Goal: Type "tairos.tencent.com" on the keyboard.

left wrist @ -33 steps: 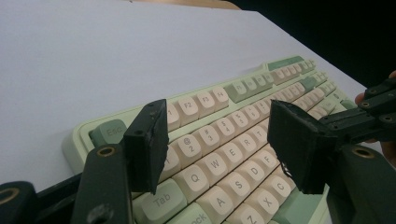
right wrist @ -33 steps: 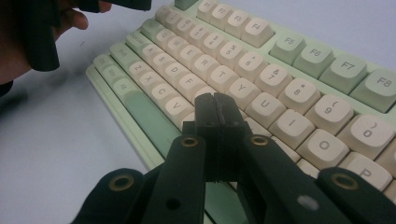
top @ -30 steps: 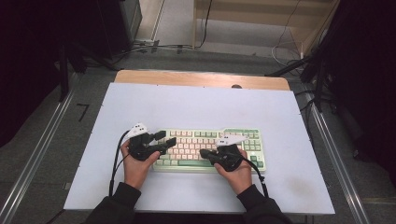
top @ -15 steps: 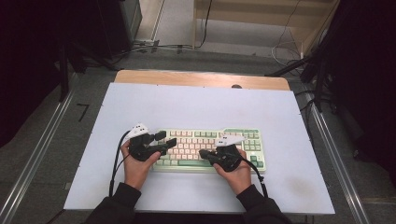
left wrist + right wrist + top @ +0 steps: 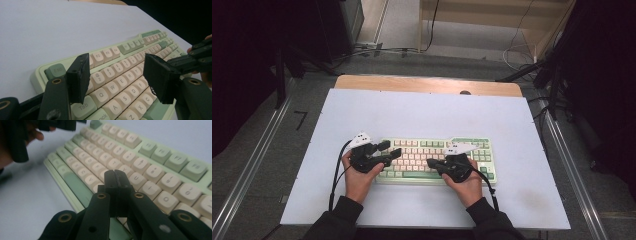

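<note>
Both grippers level over the keyboard point(image 5: 437, 155) — left gripper point(image 5: 390, 149) agape, right gripper point(image 5: 430, 163) pinched.

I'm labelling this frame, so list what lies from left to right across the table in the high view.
Black cable → left gripper, jaws open → keyboard → right gripper, jaws shut. All lie on the white table.

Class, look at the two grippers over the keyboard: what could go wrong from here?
1. The right hand-held gripper is shut; its joined tips may well press two neighbouring keys of the keyboard.
2. The left hand-held gripper is open over the left-end keys; lowered, each jaw might hit a separate key.
</note>
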Tool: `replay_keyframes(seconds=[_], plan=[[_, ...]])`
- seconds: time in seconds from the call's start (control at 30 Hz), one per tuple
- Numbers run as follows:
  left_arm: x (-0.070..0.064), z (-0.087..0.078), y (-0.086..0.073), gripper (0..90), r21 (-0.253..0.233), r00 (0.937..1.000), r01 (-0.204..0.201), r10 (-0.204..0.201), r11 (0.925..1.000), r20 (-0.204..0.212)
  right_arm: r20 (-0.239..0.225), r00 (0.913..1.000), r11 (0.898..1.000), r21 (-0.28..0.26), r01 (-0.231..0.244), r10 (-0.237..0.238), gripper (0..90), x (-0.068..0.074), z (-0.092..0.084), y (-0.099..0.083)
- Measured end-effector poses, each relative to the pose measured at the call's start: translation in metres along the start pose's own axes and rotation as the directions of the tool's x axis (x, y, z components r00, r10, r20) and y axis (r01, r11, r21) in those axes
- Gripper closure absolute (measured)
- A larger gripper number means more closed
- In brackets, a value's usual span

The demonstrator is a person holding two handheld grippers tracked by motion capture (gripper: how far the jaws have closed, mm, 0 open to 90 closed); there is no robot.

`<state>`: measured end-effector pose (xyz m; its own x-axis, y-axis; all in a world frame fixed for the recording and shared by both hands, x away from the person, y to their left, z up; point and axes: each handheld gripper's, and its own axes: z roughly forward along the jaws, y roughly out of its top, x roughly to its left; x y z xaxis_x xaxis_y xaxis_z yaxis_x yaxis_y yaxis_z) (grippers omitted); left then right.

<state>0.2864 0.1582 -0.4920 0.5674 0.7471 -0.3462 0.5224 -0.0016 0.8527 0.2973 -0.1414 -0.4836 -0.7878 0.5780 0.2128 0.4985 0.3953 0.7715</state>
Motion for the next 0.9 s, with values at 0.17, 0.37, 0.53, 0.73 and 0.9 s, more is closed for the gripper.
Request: replay_keyframes(seconds=[0.17, 0.37, 0.53, 0.73, 0.9], plan=[[-0.001, 0.0, -0.001, 39.7, 0.005, 1.0, -0.003, 0.003, 1.0, 0.003, 0.008, 0.9992, 0.996, -0.084, -0.038, 0.038, 73.0, -0.009, -0.017, 0.003], [-0.001, 0.001, -0.001, 39.7, 0.013, 1.0, -0.007, 0.007, 0.9999, 0.001, 0.091, 0.989, 0.983, -0.152, -0.102, 0.117, 41.0, -0.023, -0.031, 0.002], [-0.002, 0.001, -0.001, 39.6, 0.007, 1.0, -0.004, 0.004, 1.0, 0.005, 0.129, 0.9767, 0.972, -0.183, -0.146, 0.171, 30.3, -0.035, -0.038, 0.0], [-0.005, 0.002, -0.001, 39.6, 0.011, 0.9998, -0.01, 0.01, 0.9999, 0.016, 0.161, 0.9655, 0.966, -0.192, -0.173, 0.205, 27.0, -0.044, -0.043, -0.002], [-0.007, 0.003, -0.002, 39.5, 0.02, 0.9997, -0.015, 0.015, 0.9997, 0.017, 0.172, 0.9623, 0.964, -0.198, -0.176, 0.211, 27.3, -0.047, -0.046, -0.003]])
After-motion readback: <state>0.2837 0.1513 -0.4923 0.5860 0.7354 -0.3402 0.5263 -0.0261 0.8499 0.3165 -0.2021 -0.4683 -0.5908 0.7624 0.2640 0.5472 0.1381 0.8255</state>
